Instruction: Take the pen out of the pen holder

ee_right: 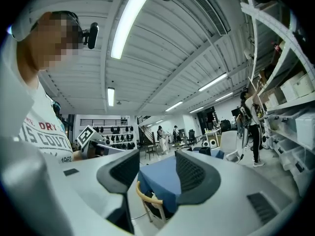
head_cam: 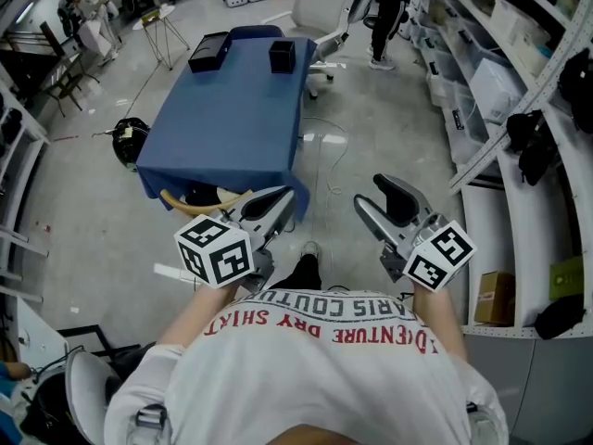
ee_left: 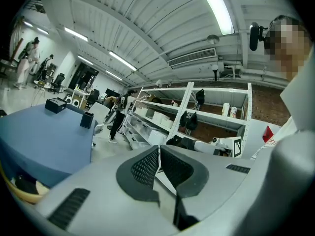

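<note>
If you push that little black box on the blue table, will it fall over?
Probably not easily: the box looks squat and stands flat. It might slide instead, since the cloth under it looks smooth. It seems small, so it is likely light.

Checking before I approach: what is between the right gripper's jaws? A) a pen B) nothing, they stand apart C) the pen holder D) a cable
B: on the right gripper the jaws stand apart, with only the far blue table showing through the gap.
</note>
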### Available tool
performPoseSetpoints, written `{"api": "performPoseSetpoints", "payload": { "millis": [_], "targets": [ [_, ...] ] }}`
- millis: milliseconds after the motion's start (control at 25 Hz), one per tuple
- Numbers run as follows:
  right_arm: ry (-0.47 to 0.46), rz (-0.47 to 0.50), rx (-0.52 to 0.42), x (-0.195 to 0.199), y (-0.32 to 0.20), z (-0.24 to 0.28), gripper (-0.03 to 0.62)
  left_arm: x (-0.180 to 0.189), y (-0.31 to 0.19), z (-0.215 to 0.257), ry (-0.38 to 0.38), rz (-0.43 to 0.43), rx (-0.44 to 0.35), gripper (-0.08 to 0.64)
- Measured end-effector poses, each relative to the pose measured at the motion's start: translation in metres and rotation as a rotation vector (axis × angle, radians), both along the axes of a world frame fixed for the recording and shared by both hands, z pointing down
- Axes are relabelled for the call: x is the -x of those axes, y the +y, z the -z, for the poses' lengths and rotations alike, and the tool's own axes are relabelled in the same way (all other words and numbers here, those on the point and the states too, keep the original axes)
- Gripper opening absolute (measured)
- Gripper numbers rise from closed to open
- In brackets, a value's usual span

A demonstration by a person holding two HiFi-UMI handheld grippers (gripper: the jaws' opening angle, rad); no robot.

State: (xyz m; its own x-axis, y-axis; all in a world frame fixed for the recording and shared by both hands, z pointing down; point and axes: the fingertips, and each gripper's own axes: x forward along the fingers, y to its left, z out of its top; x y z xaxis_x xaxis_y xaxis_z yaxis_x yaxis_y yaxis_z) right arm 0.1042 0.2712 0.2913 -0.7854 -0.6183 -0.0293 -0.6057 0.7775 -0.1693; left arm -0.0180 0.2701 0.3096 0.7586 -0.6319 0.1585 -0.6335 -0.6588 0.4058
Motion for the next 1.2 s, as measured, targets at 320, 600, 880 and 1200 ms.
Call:
{"api": "performPoseSetpoints", "payload": {
  "millis": [320,600,880,1200],
  "targets": [
    [0.038,-0.034,0.031,-0.006,-0.038,-0.02,0.272,-0.004,-0.043,-0.014,0.018,-0.019,0.02,0.035],
    [0.028,-0.043,0.042,-0.008,-0.103,-0.025,0.29,-0.007,-0.106,-0.029,0.034,-0.03,0.051,0.035],
    [0.049,-0.041,0.066,-0.006,-0.2,-0.034,0.299,-0.006,-0.202,-0.039,0.042,-0.033,0.084,0.035],
    [0.068,-0.013,0.09,0.003,-0.322,-0.036,0.299,0.004,-0.325,-0.043,0.048,-0.003,0.109,0.035]
  ]
}}
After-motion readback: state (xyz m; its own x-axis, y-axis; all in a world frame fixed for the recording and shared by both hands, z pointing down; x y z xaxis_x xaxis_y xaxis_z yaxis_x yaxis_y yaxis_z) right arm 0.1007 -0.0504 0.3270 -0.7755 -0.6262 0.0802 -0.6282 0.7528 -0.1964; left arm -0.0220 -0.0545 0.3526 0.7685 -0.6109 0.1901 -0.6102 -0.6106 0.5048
